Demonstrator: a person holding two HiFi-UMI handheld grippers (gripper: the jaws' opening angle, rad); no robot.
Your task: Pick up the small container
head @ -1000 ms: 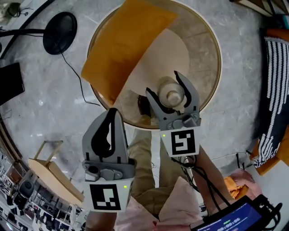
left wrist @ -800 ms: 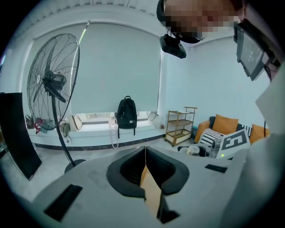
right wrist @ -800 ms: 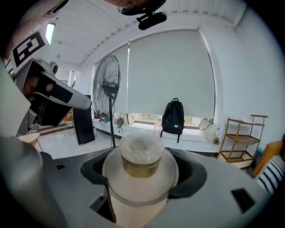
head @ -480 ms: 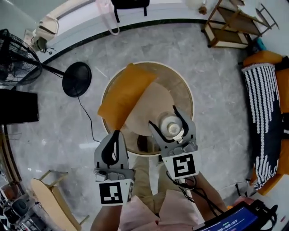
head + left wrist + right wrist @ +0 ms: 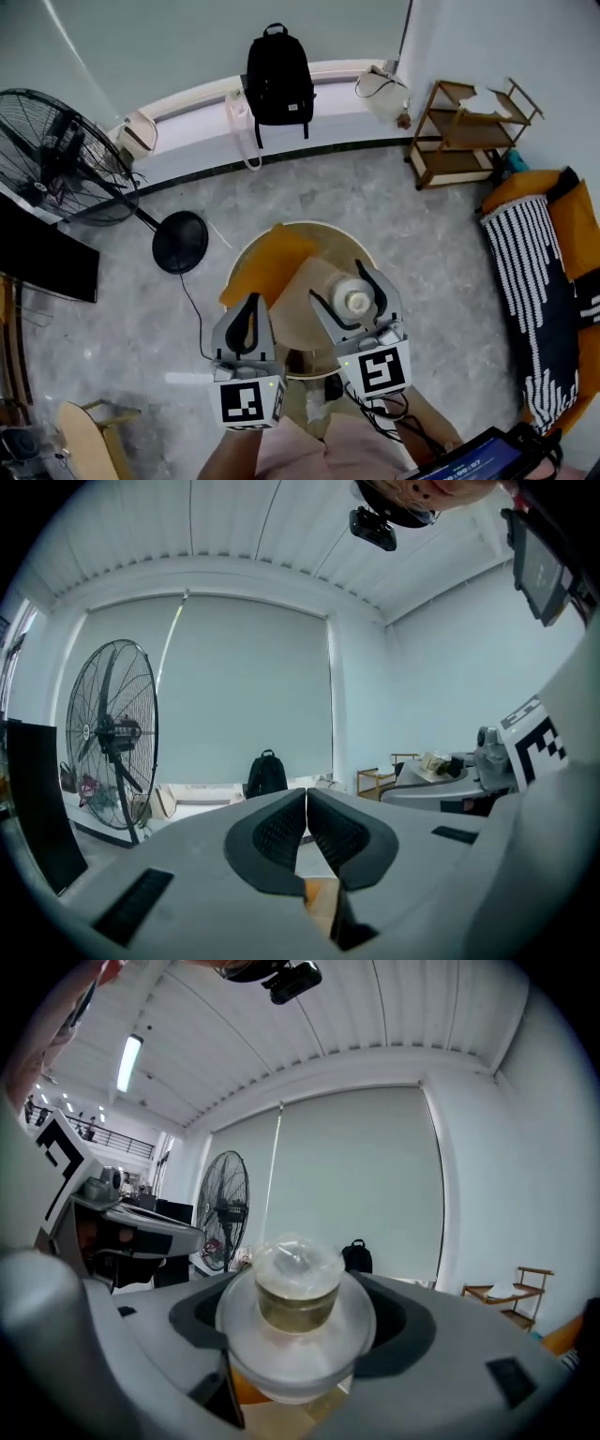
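The small container [image 5: 356,300] is a clear round plastic tub with a lid. It hangs high above the round table [image 5: 372,263], held between the grey jaws of my right gripper [image 5: 355,299]. In the right gripper view the small container [image 5: 298,1321] fills the space between the jaws, which press its sides, and yellowish contents show through its lid. My left gripper [image 5: 246,322] stays beside it at the left, jaws closed together with nothing between them. The left gripper [image 5: 307,810] shows its two pads touching in its own view.
An orange cloth [image 5: 267,264] and a beige mat [image 5: 302,300] lie on the round table far below. A standing fan [image 5: 66,159] is at the left, a black backpack [image 5: 278,80] on the back ledge, a wooden shelf [image 5: 469,131] at the right, and a striped cushion [image 5: 539,291] further right.
Both grippers have risen well above the table, the right one carrying the container. The table now looks much smaller and the whole room has come into view.
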